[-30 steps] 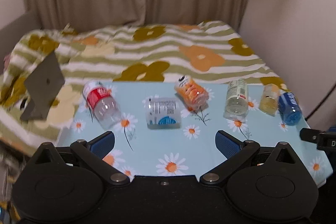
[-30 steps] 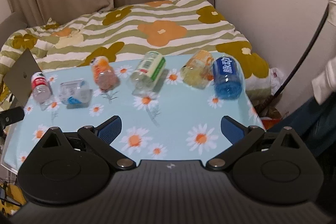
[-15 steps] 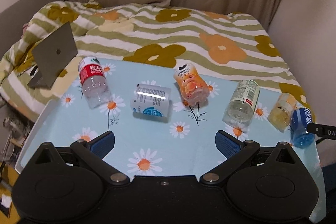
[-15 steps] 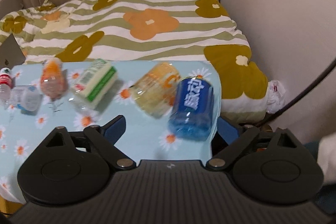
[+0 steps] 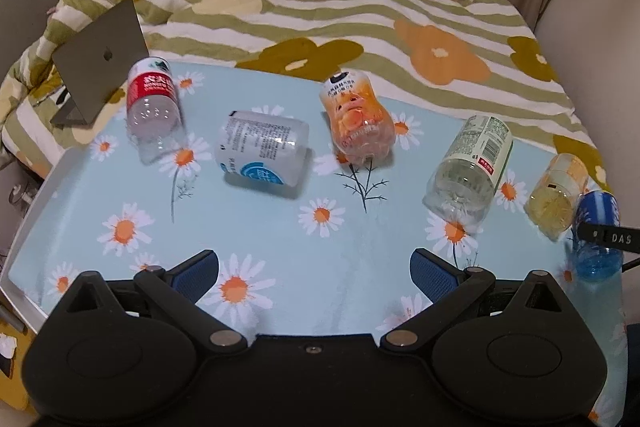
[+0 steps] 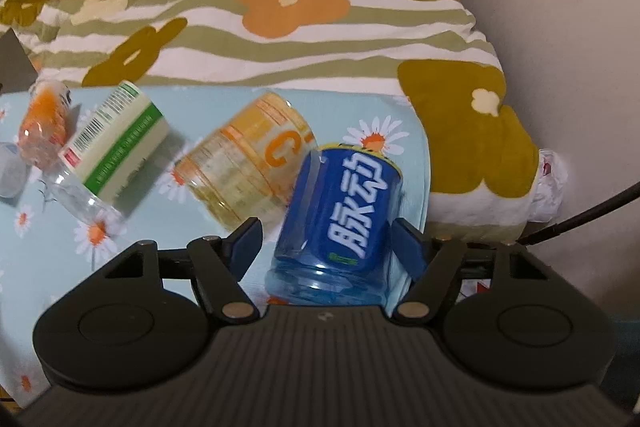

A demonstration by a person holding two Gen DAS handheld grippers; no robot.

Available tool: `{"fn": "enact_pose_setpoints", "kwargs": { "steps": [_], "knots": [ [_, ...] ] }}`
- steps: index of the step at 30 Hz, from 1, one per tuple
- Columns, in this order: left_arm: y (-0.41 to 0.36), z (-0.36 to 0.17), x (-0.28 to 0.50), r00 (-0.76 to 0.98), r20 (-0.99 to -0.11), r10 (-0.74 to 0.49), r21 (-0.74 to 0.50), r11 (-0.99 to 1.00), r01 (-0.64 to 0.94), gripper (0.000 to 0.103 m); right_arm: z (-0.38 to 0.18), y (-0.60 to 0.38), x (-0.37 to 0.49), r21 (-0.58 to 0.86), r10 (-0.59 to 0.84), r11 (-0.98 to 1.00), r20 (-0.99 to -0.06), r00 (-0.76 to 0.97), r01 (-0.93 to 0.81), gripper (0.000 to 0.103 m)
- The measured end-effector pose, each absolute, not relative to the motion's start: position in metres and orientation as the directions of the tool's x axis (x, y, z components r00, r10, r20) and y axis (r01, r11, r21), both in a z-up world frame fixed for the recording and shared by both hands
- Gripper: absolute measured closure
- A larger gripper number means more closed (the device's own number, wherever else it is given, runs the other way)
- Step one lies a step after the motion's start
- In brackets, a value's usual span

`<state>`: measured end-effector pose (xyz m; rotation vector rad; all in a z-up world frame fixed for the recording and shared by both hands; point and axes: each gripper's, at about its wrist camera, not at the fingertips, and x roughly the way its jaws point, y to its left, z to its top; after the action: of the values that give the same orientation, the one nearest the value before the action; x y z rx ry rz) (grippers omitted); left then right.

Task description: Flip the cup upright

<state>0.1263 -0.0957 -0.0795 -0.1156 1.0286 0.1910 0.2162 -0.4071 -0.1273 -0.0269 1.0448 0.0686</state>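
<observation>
The blue cup point(image 6: 340, 211) lies on its side at the right end of the surface point(image 5: 280, 239), label up, its clear base toward the camera. It sits between the two spread fingers of the right gripper point(image 6: 326, 241) — the right finger looks to be against the cup's side, the left finger stands a little off it, so the fingers are open around it and not clamped.

Just left of the blue cup, and touching or nearly touching it, lies a yellow-orange cup point(image 6: 248, 171), also on its side. Farther left lie a green-and-white labelled cup point(image 6: 116, 147) and an orange cup point(image 6: 44, 123).

The left gripper point(image 5: 314, 269) hangs above the near middle of the daisy-print surface, fingers wide open with nothing between them. From its view a red-labelled cup point(image 5: 152, 107) and a white-and-blue cup point(image 5: 262, 151) lie toward the far left — all are tipped over. Beyond the surface lies a bed with a flowered, striped blanket point(image 5: 360, 11), and a grey laptop point(image 5: 100, 47) stands on it at far left.
</observation>
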Motion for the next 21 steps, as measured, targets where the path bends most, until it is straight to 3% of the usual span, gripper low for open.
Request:
{"fn": "enact_pose_setpoints", "kwargs": {
  "steps": [4, 21],
  "knots": [
    [-0.099, -0.082, 0.132, 0.501, -0.859, 0.105, -0.007, 0.976, -0.218, 0.0, -0.135, -0.409, 0.22, -0.002, 0.039, 0.997, -0.873, 0.486, -0.082, 0.021],
    [-0.092, -0.073, 0.126, 0.525, -0.846, 0.09, -0.027, 0.977, -0.211, 0.0, -0.118, -0.409, 0.21, 0.006, 0.042, 0.997, -0.861, 0.507, -0.072, 0.023]
  ]
}}
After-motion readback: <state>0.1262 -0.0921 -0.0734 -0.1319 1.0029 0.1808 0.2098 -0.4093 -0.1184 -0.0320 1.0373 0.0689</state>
